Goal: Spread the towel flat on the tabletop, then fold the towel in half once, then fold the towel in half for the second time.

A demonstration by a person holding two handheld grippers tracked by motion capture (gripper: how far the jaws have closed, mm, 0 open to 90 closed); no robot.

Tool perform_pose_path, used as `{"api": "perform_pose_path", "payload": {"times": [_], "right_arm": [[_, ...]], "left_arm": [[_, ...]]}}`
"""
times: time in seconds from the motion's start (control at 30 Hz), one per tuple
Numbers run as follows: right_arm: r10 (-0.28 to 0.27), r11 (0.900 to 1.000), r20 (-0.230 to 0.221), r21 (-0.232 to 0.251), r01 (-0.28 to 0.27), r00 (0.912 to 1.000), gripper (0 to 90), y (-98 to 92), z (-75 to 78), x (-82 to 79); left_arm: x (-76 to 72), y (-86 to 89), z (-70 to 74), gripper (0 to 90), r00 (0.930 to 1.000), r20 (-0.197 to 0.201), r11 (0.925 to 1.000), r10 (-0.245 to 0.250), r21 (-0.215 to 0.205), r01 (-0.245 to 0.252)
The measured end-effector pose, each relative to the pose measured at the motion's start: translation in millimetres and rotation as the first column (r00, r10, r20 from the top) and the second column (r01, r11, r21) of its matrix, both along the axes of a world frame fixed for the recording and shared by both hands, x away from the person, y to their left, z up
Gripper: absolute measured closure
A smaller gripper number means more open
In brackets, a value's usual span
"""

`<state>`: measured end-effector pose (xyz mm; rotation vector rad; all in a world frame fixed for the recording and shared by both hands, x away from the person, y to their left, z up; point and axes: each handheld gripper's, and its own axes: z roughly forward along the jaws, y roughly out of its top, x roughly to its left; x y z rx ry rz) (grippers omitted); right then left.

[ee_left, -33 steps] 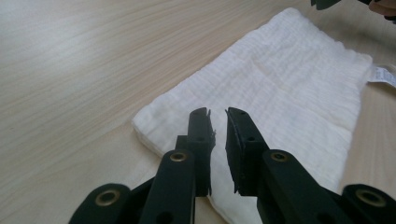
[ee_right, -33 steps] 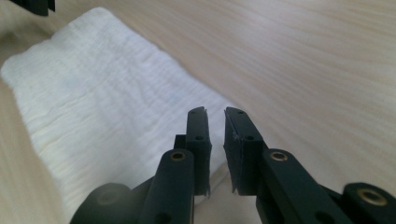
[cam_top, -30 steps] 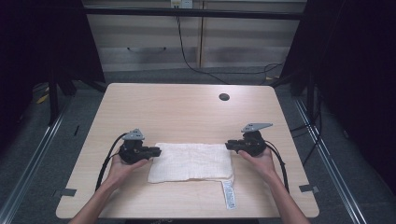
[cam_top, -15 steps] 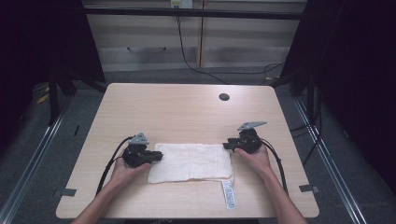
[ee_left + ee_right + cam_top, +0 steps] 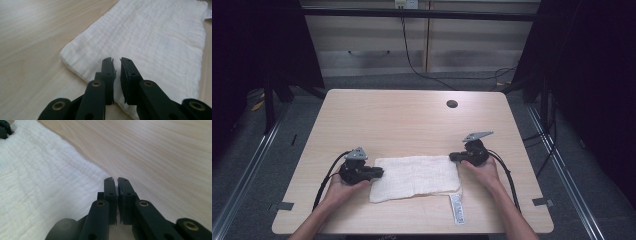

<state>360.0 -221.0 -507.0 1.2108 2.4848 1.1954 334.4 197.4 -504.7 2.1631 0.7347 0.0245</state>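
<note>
Our right gripper (image 5: 454,157) has just pinched shut on the towel's (image 5: 414,176) far-right corner – left gripper (image 5: 381,173) grips the left edge – we're ready to fold

Far half of the pale wooden counter (image 5: 402,120) lay bare and open to passage, broken only by a small dark round grommet hole (image 5: 452,104) near the far right, flush with the surface. Near half was taken up by the flat, folded white cloth (image 5: 414,177), low and no bar to a pass above it. Left claw (image 5: 379,173) sat at the cloth's left edge, right claw (image 5: 453,157) at its far right corner, forearms behind each. A small white printed label (image 5: 456,208) lay flat near the front edge. Side margins stood free.
</note>
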Motion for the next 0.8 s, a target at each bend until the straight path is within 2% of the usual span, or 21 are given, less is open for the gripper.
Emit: {"api": "perform_pose_path", "payload": {"times": [0.07,0.1,0.17,0.23,0.3,0.33,0.37,0.4,0.43,0.5,0.57,0.63,0.67,0.73,0.8], "right_arm": [[0.003,1.0,0.003,-0.004,-0.003,1.0,86.8,1.1,0.5,-1.3],[0.001,1.0,-0.002,-0.005,-0.001,1.0,86.8,2.0,0.9,-2.3],[0.009,1.0,0.005,-0.011,-0.009,0.9999,86.8,3.2,0.8,-3.2],[0.009,1.0,0.008,-0.013,-0.009,0.9999,86.8,3.7,0.9,-3.6],[0.009,1.0,0.01,-0.012,-0.009,0.9999,86.8,4.0,0.8,-3.7],[0.01,1.0,0.011,-0.012,-0.01,0.9999,86.8,4.0,0.7,-3.4],[0.009,1.0,0.011,-0.01,-0.009,0.9999,86.8,3.9,0.5,-3.2],[0.008,1.0,0.008,-0.009,-0.008,0.9999,86.8,4.0,0.5,-2.9],[0.006,1.0,0.008,-0.001,-0.006,0.9999,86.8,4.3,0.0,-2.5],[0.004,1.0,0.005,-0.008,-0.004,1.0,86.8,4.7,0.6,-2.4],[0.006,1.0,0.007,-0.008,-0.006,1.0,86.8,4.8,0.4,-2.0],[0.008,1.0,0.008,-0.005,-0.008,0.9999,86.9,4.6,0.0,-1.7],[0.005,1.0,0.007,-0.008,-0.005,1.0,86.9,4.9,0.3,-2.1],[0.004,1.0,0.009,-0.013,-0.004,1.0,86.9,5.3,0.7,-2.9],[0.003,1.0,0.009,-0.013,-0.003,1.0,86.9,5.4,0.7,-3.4]], "left_arm": [[-4.2,0.6,1.4,80.6,0.9998,-0.005,0.9997,-0.021,0.01,0.021],[-6.0,0.9,1.8,80.3,0.9996,-0.018,0.9997,-0.024,-0.001,0.024],[-7.3,2.2,4.2,78.4,0.9996,-0.007,0.9995,-0.029,-0.008,0.029],[-5.7,4.7,9.8,78.3,0.9998,0.017,0.9992,-0.014,-0.038,0.015],[-0.3,8.5,14.5,76.6,0.9989,0.041,0.9965,0.024,-0.082,-0.021],[5.2,9.8,15.5,76.1,0.9983,0.04,0.9959,0.042,-0.082,-0.038],[11.8,9.9,16.2,74.2,0.9973,0.038,0.9962,0.063,-0.063,-0.06],[17.5,10.3,16.4,72.7,0.9951,0.04,0.9938,0.09,-0.069,-0.087],[23.6,10.8,16.8,72.6,0.9948,0.028,0.9927,0.098,-0.074,-0.096],[30.7,10.3,16.6,72.1,0.9936,0.036,0.9916,0.107,-0.077,-0.104],[38.2,9.0,15.0,70.4,0.9928,0.016,0.9912,0.118,-0.061,-0.117],[43.2,6.8,12.7,69.3,0.9922,0.02,0.9915,0.123,-0.045,-0.122],[44.2,6.0,10.8,68.8,0.992,0.012,0.991,0.126,-0.048,-0.125],[45.0,5.1,7.6,67.2,0.9921,0.018,0.992,0.124,-0.023,-0.124],[46.2,6.3,6.8,65.7,0.9922,0.012,0.9919,0.124,-0.031,-0.123]]}}
